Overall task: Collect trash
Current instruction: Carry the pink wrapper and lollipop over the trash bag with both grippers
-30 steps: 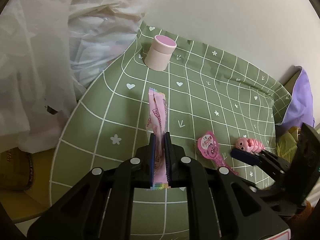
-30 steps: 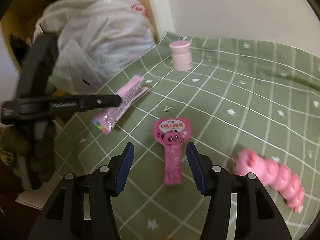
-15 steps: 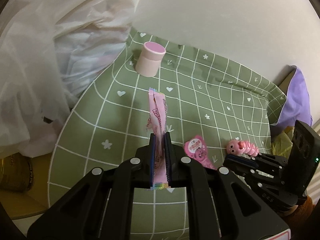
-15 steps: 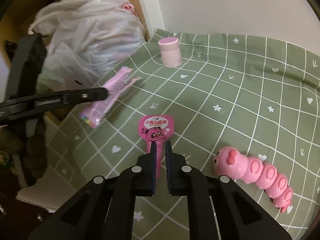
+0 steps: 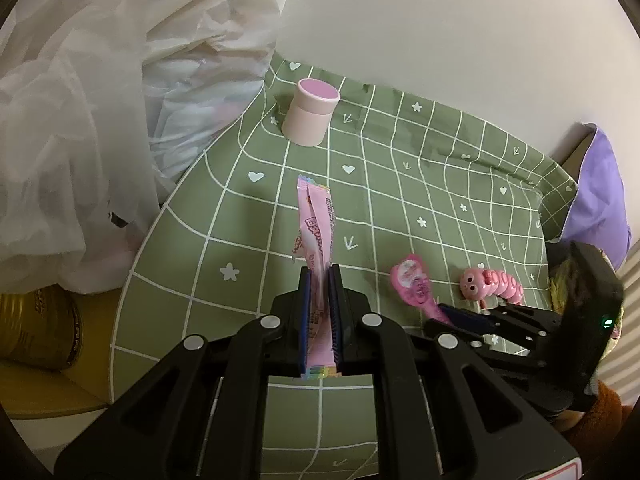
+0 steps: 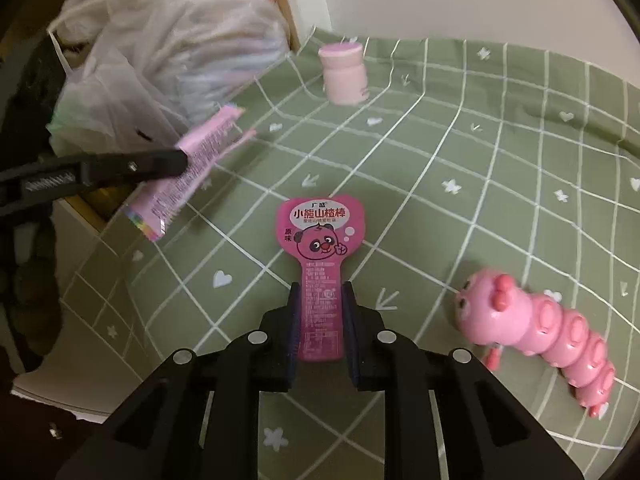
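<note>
We see left tongs (image 5: 319,280) clamped on a pale pink snack wrapper (image 5: 316,224), raised above the green grid tablecloth (image 5: 400,184). Right tongs (image 6: 320,296) pinch the bear-print lollipop wrapper (image 6: 320,232), left of the pink caterpillar toy (image 6: 540,320).

Right gripper (image 6: 320,308) around candy wrapper (image 6: 321,256)

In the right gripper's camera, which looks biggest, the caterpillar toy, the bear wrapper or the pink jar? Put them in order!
1. Caterpillar toy and bear wrapper: look alike in size, both near the camera, so no ranking.
2. Pink jar: looks smallest, but it stands farther back.
</note>
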{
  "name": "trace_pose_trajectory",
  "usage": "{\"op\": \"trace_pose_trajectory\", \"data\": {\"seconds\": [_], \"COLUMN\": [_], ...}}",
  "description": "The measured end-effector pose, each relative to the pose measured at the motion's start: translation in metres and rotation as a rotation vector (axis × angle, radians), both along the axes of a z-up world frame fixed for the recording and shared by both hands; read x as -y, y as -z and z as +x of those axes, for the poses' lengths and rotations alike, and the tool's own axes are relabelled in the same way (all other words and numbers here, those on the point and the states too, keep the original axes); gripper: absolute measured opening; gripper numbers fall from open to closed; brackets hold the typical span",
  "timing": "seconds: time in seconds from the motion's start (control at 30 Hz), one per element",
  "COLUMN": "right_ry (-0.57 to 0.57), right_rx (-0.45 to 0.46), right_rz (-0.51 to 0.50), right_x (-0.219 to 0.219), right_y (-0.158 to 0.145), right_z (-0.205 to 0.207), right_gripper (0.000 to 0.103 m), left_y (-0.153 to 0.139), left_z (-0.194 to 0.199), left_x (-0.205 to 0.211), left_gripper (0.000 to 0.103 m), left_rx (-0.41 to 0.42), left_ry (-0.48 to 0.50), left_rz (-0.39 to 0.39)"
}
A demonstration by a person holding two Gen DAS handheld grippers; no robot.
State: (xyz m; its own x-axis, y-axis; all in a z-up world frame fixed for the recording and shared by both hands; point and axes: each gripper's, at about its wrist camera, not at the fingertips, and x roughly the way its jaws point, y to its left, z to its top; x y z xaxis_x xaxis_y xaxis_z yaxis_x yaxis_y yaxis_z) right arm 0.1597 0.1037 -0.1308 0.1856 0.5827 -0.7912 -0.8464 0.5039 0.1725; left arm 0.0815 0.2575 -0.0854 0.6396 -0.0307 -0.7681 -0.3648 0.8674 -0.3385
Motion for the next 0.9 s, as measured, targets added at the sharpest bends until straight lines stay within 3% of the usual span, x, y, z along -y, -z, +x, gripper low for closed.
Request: {"op": "trace_pose_trajectory", "data": {"seconds": [0.17,0.37,0.67,0.9], "right_ry": [0.08,0.209,0.515,0.766], "right_rx": [0.065,0.189,0.385,0.428], "right_rz": [0.063,0.112,0.164,0.139], "right_x": [0.037,0.097,0.222,0.329], "right_y": [-0.04,-0.093,-0.166,-0.182], "right_z": [0.006,0.012,0.013,0.009], "right_gripper": [0.019,0.019,0.019,0.019], "left_y": [-0.021,-0.064,-0.145,-0.16], "left_z": [0.013,0.048,0.11,0.144], "left_x": [0.015,0.058,0.164,0.276], "left_gripper": [0.008,0.008,0.008,0.008], "left_rx": [0.055,0.167,0.367,0.378], "left_ry": [0.042,0.171,0.482,0.747], "left_rz": [0.01,0.04,0.012,-0.001]}}
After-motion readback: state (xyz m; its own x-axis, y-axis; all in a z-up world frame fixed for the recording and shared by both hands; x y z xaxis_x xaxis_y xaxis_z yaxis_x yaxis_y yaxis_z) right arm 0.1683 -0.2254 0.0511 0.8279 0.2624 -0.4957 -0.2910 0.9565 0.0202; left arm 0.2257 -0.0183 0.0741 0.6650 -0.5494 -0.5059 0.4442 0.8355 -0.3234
